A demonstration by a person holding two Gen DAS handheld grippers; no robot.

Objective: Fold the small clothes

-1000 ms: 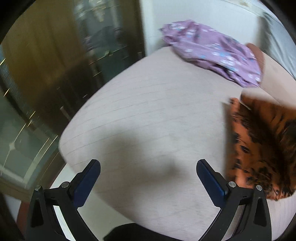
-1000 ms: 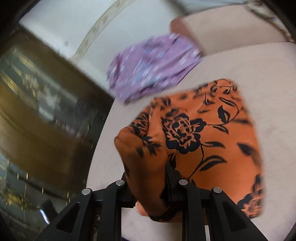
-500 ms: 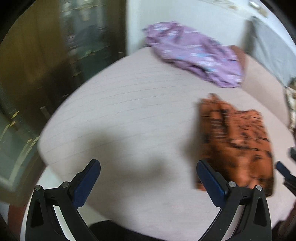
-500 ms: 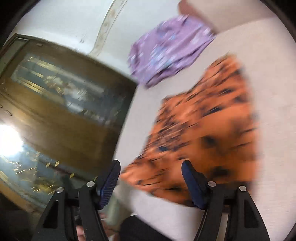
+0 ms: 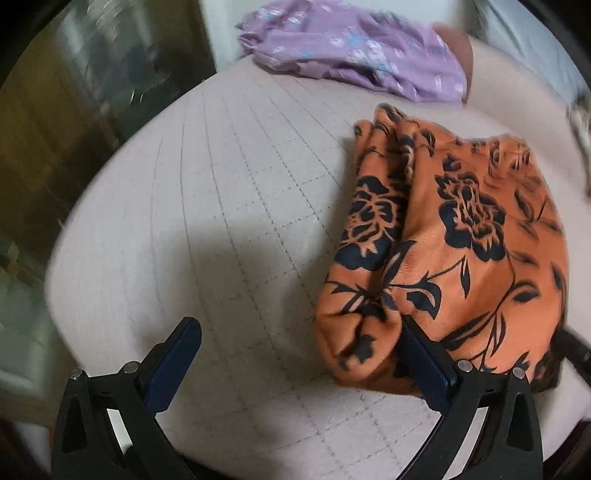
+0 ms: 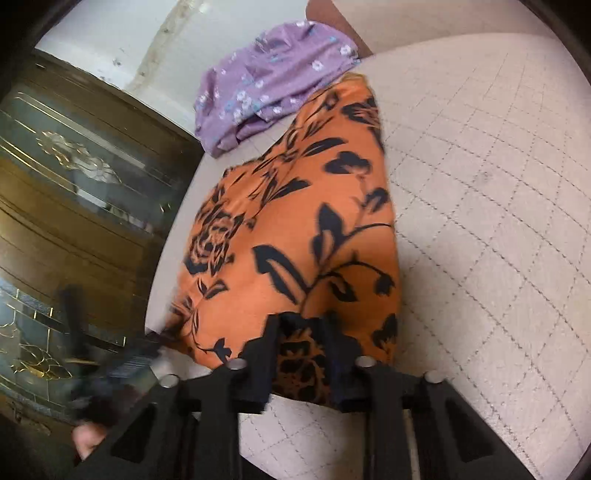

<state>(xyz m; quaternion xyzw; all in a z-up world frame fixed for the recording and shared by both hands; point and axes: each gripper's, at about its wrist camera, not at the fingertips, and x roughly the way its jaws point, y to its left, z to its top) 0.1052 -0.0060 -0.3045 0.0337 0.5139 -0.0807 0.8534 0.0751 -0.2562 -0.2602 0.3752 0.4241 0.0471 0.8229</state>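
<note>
An orange garment with black flowers (image 5: 454,236) lies folded on the pale quilted cushion (image 5: 229,206). It also fills the middle of the right wrist view (image 6: 295,229). My left gripper (image 5: 299,354) is open, its right finger (image 5: 424,365) against the garment's near left corner, its left finger on bare cushion. My right gripper (image 6: 301,358) is shut on the garment's near edge, with cloth pinched between the jaws. A purple flowered garment (image 5: 354,48) lies crumpled at the far edge, and also shows in the right wrist view (image 6: 269,81).
A dark wooden cabinet with glass doors (image 6: 74,206) stands close along the cushion's left side. A white wall (image 6: 155,33) is behind the purple garment. The cushion's quilted surface (image 6: 498,221) spreads to the right of the orange garment.
My right gripper, shut on the garment a second ago, opened and has shut on its near edge again. My left gripper has moved right, up to the garment's corner, still open.
</note>
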